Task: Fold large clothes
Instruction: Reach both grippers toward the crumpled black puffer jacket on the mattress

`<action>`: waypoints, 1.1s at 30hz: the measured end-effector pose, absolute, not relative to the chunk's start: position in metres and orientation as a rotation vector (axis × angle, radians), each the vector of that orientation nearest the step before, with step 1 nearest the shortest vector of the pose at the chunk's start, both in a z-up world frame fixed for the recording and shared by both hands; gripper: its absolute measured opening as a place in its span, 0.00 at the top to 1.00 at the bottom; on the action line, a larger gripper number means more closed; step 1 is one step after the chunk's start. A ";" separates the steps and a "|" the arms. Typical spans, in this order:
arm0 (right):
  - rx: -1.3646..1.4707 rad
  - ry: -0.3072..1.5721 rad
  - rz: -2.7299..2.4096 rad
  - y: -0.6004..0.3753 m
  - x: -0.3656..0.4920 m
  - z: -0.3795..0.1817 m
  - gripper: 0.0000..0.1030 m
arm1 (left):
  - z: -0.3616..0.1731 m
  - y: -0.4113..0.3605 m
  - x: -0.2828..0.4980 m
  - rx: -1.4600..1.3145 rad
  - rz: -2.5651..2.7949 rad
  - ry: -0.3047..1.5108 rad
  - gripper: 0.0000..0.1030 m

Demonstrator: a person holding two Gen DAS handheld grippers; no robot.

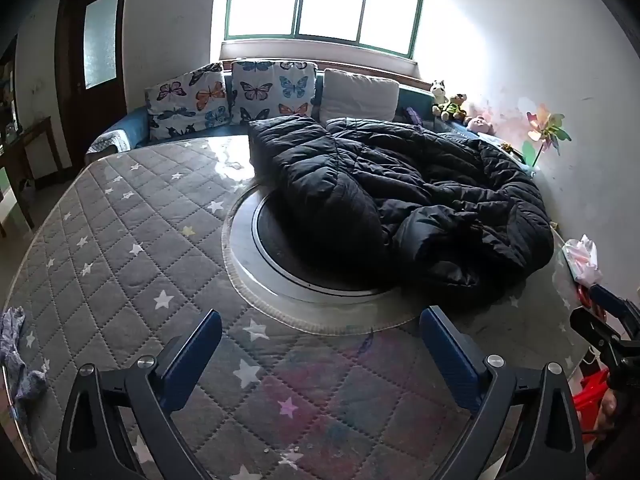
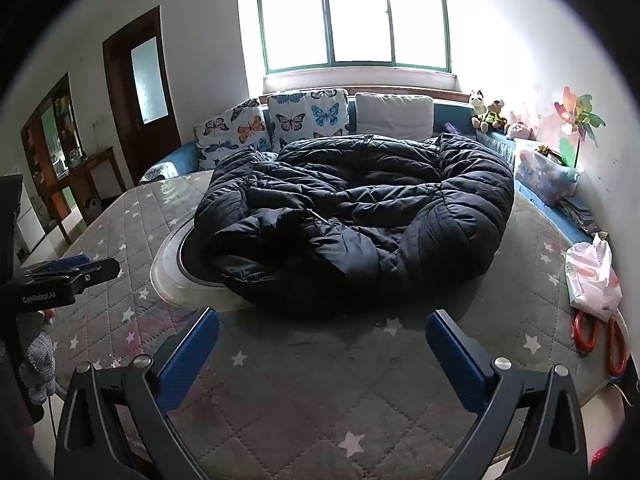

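Note:
A large black puffer jacket (image 1: 400, 200) lies crumpled on the round table, partly over a turntable disc (image 1: 256, 248); it also shows in the right wrist view (image 2: 360, 216). My left gripper (image 1: 320, 316) is open and empty, above the grey star-quilted cover (image 1: 132, 240) just in front of the jacket. My right gripper (image 2: 322, 318) is open and empty, close to the jacket's near edge. The right gripper shows at the right edge of the left wrist view (image 1: 608, 320); the left gripper shows at the left of the right wrist view (image 2: 68, 276).
A sofa with butterfly cushions (image 1: 224, 96) stands behind the table under the window. Stuffed toys (image 2: 492, 114) and a pinwheel (image 2: 576, 120) line the right wall. A plastic bag (image 2: 592, 276) and red scissors (image 2: 600, 340) lie at the table's right edge. A cloth (image 1: 16, 352) hangs at left.

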State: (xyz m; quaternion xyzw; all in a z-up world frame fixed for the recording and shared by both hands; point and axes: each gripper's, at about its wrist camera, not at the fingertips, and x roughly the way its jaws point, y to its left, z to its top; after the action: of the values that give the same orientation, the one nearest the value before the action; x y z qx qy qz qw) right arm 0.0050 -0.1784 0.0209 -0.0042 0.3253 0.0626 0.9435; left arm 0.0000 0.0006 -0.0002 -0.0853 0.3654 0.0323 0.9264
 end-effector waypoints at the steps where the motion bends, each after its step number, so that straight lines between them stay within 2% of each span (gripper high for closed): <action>1: -0.009 0.663 0.127 -0.178 0.005 0.021 0.00 | -0.001 0.001 0.000 -0.175 0.063 0.758 0.00; 12: -0.007 0.673 0.109 -0.185 0.010 0.017 0.00 | -0.016 0.011 0.019 -0.164 0.091 0.829 0.00; 18: -0.006 0.699 0.076 -0.190 0.023 0.012 0.00 | -0.017 0.025 0.034 -0.208 0.067 0.861 0.06; 24: 0.004 0.718 0.045 -0.203 0.041 0.011 0.00 | -0.018 0.034 0.069 -0.174 0.036 0.925 0.08; 25: 0.002 0.721 0.036 -0.206 0.044 0.011 0.00 | -0.019 0.034 0.074 -0.165 0.032 0.935 0.12; 28: -0.007 0.730 0.008 -0.213 0.053 0.010 0.00 | -0.018 0.037 0.091 -0.162 0.001 0.969 0.16; 33: 0.011 0.749 -0.024 -0.228 0.073 0.010 0.00 | -0.008 0.048 0.127 -0.202 -0.019 0.959 0.17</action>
State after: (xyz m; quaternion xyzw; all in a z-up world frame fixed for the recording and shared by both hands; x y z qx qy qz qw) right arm 0.0732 -0.2276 0.0105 0.0055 0.3656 -0.0116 0.9307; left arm 0.1269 0.0484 -0.0076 -0.0972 0.4604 -0.0092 0.8823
